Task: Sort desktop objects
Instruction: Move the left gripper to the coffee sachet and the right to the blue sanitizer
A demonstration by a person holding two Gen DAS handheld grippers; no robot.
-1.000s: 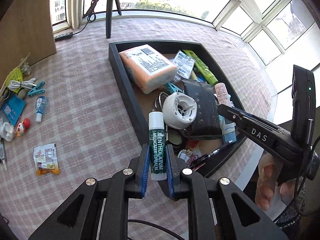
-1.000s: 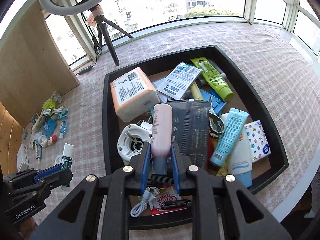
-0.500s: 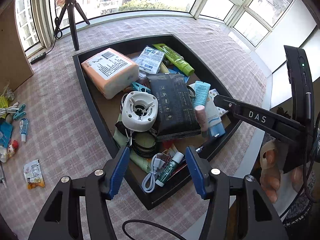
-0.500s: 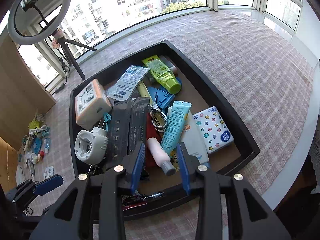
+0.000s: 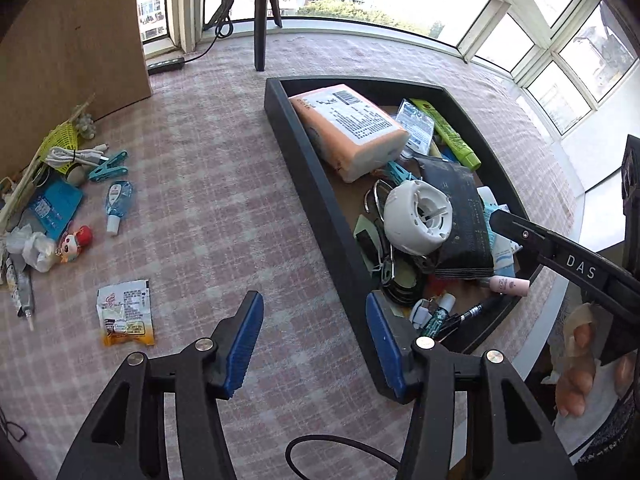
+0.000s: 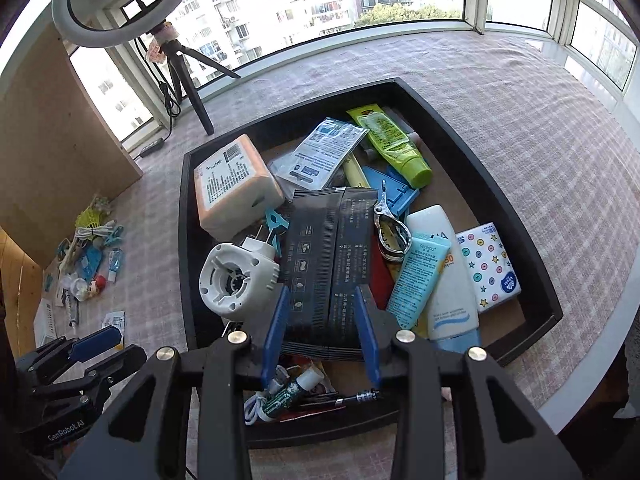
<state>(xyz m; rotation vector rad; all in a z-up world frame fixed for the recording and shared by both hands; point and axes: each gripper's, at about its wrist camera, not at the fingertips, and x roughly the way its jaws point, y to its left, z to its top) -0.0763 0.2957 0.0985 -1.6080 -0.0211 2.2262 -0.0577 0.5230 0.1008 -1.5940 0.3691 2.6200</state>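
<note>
A black tray (image 5: 320, 208) (image 6: 186, 280) on the checked cloth holds several items. A green lip balm stick (image 5: 438, 314) (image 6: 290, 392) lies at its near edge beside a black pen (image 5: 468, 314) (image 6: 352, 398). A pink tube (image 5: 510, 285) lies near the tray's right corner. My left gripper (image 5: 314, 336) is open and empty, above the cloth at the tray's near-left wall. My right gripper (image 6: 322, 332) is open and empty over a black packet (image 6: 328, 264). The left gripper also shows in the right wrist view (image 6: 80, 356).
The tray also holds an orange tissue pack (image 5: 352, 128) (image 6: 232, 184), a white round device (image 5: 418, 220) (image 6: 232, 280), blue and white tubes (image 6: 420, 280) and a dotted tissue pack (image 6: 490, 266). A snack sachet (image 5: 125, 312), figurine (image 5: 76, 238), blue clip (image 5: 108, 166) and cable lie at left. Tripod (image 5: 262, 12) stands behind.
Both grippers opened: the left let go of the lip balm and the right let go of the pink tube, both now in the tray. The left gripper swung left over the cloth.
</note>
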